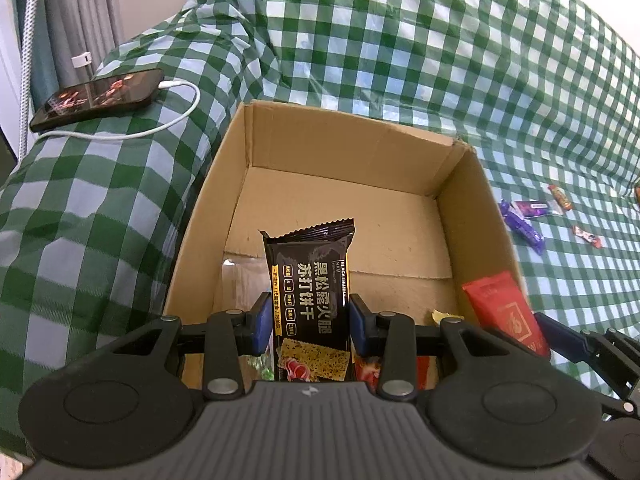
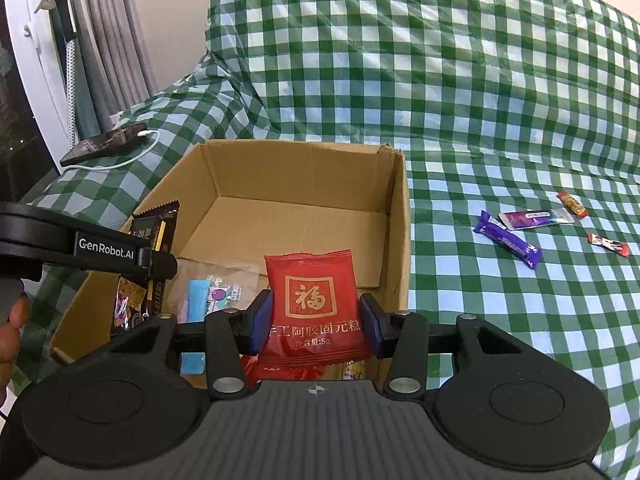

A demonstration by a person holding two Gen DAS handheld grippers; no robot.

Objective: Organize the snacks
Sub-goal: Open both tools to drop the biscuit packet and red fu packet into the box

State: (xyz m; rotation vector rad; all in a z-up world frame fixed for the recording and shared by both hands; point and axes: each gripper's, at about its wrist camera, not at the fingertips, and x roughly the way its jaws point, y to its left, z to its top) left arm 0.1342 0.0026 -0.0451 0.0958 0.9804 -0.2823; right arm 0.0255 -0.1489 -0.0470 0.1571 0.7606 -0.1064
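Risk of spilling outside: left gripper clamped on black glossy cracker packet, right gripper clamped on red foil snack sachet, both over open brown cardboard box, near its rim.

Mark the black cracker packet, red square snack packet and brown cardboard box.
black cracker packet (image 1: 310, 280), left wrist view, printed front face
red square snack packet (image 2: 314, 300), right wrist view, gold emblem
brown cardboard box (image 2: 292, 176), right wrist view, inner far wall
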